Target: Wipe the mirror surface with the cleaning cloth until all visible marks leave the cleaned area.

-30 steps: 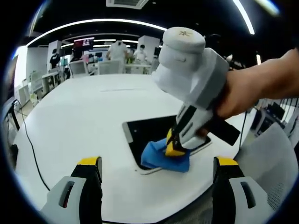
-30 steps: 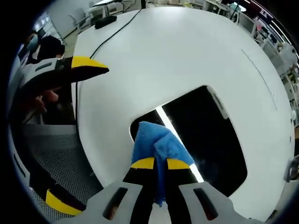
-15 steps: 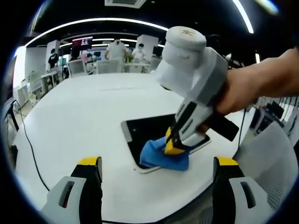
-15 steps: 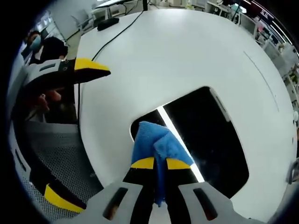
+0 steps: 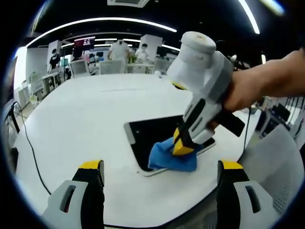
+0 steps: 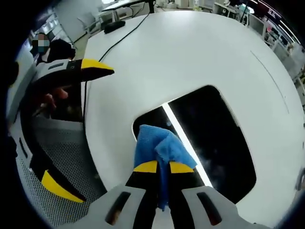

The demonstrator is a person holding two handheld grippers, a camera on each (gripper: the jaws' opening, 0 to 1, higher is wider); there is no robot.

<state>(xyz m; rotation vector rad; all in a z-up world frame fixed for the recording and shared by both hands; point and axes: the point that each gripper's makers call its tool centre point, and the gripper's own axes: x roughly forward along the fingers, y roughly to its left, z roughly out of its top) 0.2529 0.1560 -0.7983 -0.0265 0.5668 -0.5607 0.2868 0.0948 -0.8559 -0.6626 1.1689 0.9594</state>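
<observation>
A dark rectangular mirror (image 5: pixel 155 134) (image 6: pixel 209 129) lies flat on the white table (image 5: pixel 90 119) (image 6: pixel 190 47). It reflects a bright ceiling light strip. A blue cleaning cloth (image 5: pixel 169 157) (image 6: pixel 157 149) is pressed on the mirror's near corner. My right gripper (image 6: pixel 158 167) (image 5: pixel 181 149) is shut on the cloth, held by a person's hand. My left gripper (image 5: pixel 159 167) stands open near the table's front edge, nothing between its jaws. It also shows at the left of the right gripper view (image 6: pixel 76 124).
A black cable (image 5: pixel 28 143) runs along the table's left side. A mesh chair (image 6: pixel 52 162) stands by the near table edge. People and desks stand far behind the table (image 5: pixel 119 52).
The right gripper has slid the cloth slightly to the right along the mirror's near edge. The left gripper has stayed put.
</observation>
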